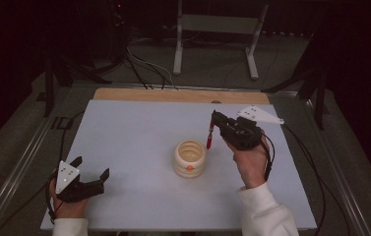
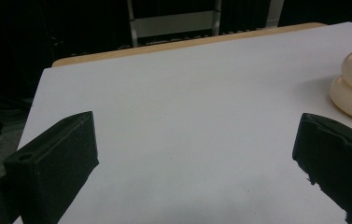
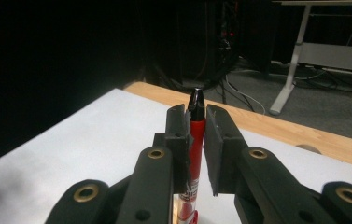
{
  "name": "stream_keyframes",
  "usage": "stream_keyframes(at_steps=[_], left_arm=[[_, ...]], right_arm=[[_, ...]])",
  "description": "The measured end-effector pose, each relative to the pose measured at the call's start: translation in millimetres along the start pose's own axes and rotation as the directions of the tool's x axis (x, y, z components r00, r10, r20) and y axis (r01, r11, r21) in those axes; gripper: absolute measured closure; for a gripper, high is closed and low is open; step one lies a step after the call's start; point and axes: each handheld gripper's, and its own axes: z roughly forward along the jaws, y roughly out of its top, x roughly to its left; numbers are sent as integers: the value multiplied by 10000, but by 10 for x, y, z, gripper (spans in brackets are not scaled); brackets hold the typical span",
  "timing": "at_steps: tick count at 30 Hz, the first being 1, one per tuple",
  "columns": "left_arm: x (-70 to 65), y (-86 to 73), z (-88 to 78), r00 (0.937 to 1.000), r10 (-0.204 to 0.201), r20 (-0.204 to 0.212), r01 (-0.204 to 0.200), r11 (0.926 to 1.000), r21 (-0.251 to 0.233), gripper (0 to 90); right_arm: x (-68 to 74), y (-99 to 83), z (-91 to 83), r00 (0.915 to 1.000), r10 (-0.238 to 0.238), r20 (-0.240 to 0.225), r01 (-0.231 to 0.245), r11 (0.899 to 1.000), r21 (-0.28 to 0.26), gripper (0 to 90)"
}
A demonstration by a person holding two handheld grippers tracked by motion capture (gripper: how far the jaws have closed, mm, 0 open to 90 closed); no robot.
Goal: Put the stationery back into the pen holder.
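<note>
A white table top [image 1: 139, 147] lies on a wooden board [image 1: 173, 95], whose pale edge shows along the far side. Beyond it, on the grey floor [image 1: 212, 69], stands a light metal frame [image 1: 217, 24] with two legs on long feet. Black cables [image 1: 143, 69] run across the floor from the dark back wall toward the table. Dark stand legs [image 1: 55, 73] rise at the left of the table, and another dark stand [image 1: 318, 91] at its right. A metal rail [image 1: 20, 157] runs along the table's left side.
</note>
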Motion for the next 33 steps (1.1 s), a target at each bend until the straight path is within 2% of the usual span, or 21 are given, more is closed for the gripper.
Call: stream_keyframes(at_steps=[3, 12, 19, 30, 33], left_arm=[[-7, 2, 3, 10000, 13, 31, -13, 10000, -13, 7], [-10, 2, 7, 10000, 52, 69, -52, 10000, 14, 7], [-10, 4, 11, 10000, 47, 88, -47, 10000, 8, 7], [-15, 3, 11, 9999, 88, 105, -88, 10000, 25, 7], [-17, 1, 14, 9999, 94, 100, -95, 9999, 35, 7]], right_arm=[[21, 10, 43, 9997, 173, -174, -174, 9998, -97, 811], [106, 37, 136, 9990, 188, -416, -203, 9992, -357, 810], [140, 6, 228, 9982, 264, -533, -282, 9990, -341, 810], [141, -211, 400, 9958, 683, -617, -691, 9975, -120, 810], [151, -299, 450, 9962, 648, -575, -646, 9979, 54, 809]])
